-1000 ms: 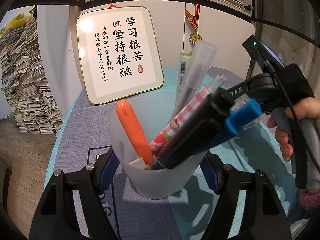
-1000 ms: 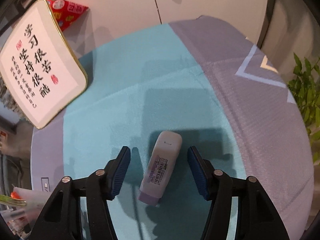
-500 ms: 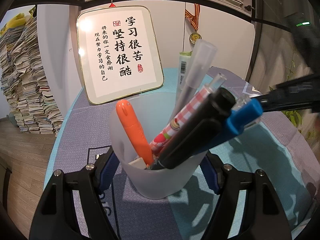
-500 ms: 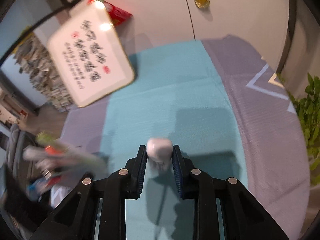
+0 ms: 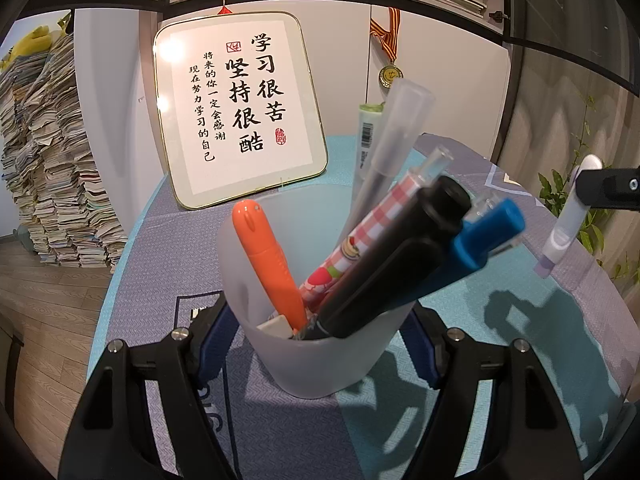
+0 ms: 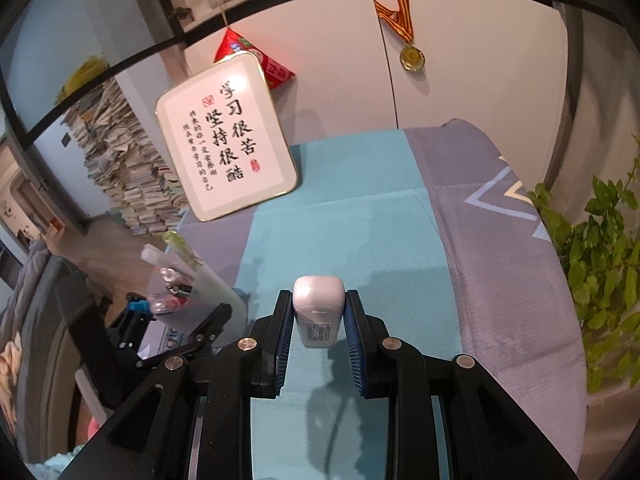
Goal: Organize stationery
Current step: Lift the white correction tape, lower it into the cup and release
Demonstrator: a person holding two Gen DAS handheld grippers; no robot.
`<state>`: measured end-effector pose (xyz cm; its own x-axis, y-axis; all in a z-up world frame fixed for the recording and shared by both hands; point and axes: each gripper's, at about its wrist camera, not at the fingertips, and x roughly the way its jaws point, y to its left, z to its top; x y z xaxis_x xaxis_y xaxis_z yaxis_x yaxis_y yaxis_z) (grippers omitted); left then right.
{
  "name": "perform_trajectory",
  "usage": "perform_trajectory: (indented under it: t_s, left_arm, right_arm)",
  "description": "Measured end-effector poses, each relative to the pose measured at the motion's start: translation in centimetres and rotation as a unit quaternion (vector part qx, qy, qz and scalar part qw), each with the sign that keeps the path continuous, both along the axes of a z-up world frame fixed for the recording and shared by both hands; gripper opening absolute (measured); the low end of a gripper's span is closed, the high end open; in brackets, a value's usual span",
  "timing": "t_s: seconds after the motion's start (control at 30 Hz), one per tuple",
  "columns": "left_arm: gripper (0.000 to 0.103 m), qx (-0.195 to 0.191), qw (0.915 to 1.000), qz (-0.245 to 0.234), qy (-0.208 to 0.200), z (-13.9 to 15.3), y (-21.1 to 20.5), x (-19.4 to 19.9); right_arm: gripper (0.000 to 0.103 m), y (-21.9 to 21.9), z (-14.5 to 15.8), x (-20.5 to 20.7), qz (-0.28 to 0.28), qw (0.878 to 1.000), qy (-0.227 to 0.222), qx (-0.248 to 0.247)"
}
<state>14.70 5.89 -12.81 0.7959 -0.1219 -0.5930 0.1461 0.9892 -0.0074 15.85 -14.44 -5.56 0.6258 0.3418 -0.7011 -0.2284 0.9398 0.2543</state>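
Note:
My left gripper (image 5: 320, 332) is shut on a frosted pen cup (image 5: 320, 364) that stands on the cloth. The cup holds several pens, among them an orange pen (image 5: 264, 256), a black marker (image 5: 400, 264) and a blue-capped pen (image 5: 488, 236). My right gripper (image 6: 318, 312) is shut on a white case (image 6: 319, 304) with a barcode label, held clear above the teal cloth. In the left wrist view the white case (image 5: 568, 216) hangs lilac end down, to the right of the cup. The cup (image 6: 192, 280) sits low on the left in the right wrist view.
A framed calligraphy board (image 5: 240, 108) leans on the cabinet behind the cup. The table cloth (image 6: 360, 200) is teal with grey sides. A leafy plant (image 6: 600, 260) stands off the right edge. A tall paper stack (image 5: 52, 160) rises on the floor at left.
The right gripper closed on the white case that lay on the teal cloth and lifted it. It left the space beside the cup and now sits further right. The left gripper stayed still.

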Motion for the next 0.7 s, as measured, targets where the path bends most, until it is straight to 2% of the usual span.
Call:
perform_trajectory:
  t_s: [0.13,0.3,0.47,0.7]
  left_arm:
    - [0.074,0.000,1.0000,0.000,0.000,0.0,-0.1,0.0]
    - [0.074,0.000,1.0000,0.000,0.000,0.0,0.0,0.0]
    - [0.074,0.000,1.0000,0.000,0.000,0.0,0.0,0.0]
    - [0.074,0.000,1.0000,0.000,0.000,0.0,0.0,0.0]
  right_arm:
    - [0.027,0.4,0.8,-0.3,0.009,1.000,-0.012,0.008]
    - [0.027,1.9,3.6,-1.0,0.037,0.997,-0.055,0.027]
    - [0.027,4.4,6.8,-1.9,0.093,0.989,-0.103,0.048]
    - [0.027,8.5,7.5,-0.7,0.170,0.977,-0.121,0.039]
